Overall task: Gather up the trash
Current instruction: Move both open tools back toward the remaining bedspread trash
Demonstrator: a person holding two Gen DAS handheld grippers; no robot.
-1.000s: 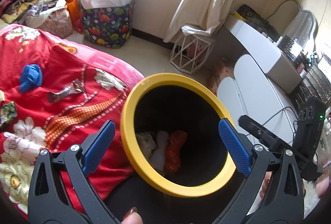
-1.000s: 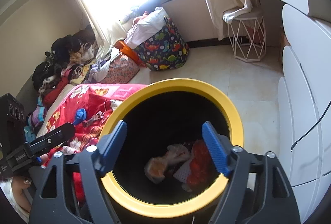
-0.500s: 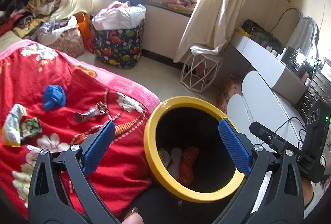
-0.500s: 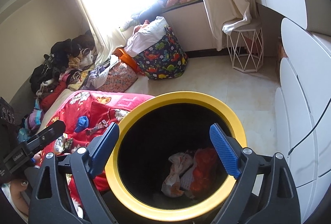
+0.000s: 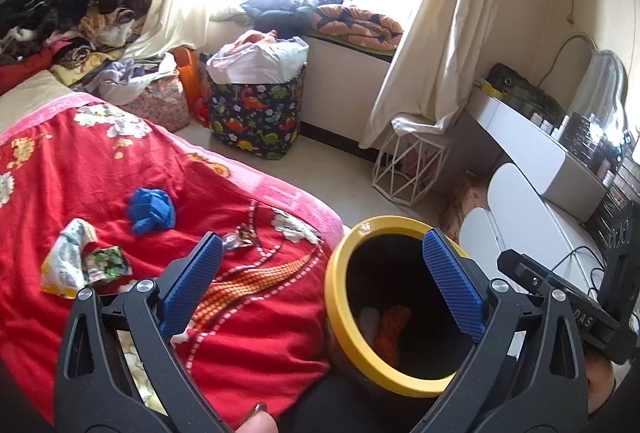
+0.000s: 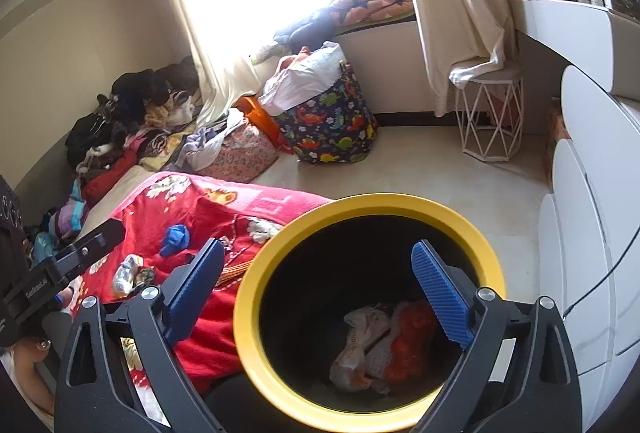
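Left gripper (image 5: 322,279) gaped wide, empty | right gripper (image 6: 318,287) was opening, empty, over the bin (image 6: 256,297) | next, judged: approach the blue wad (image 5: 151,211) on the blanket (image 5: 80,169) low, pinch centrally.

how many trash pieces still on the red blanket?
3: crumpled blue glove farthest back, shiny brown candy wrapper near the yellow-rimmed black bin, crumpled white-green snack packet at left. Blanket folds may hide more.

Left tongs (image 5: 320,283) gape empty; right tongs (image 6: 316,289) are opening.
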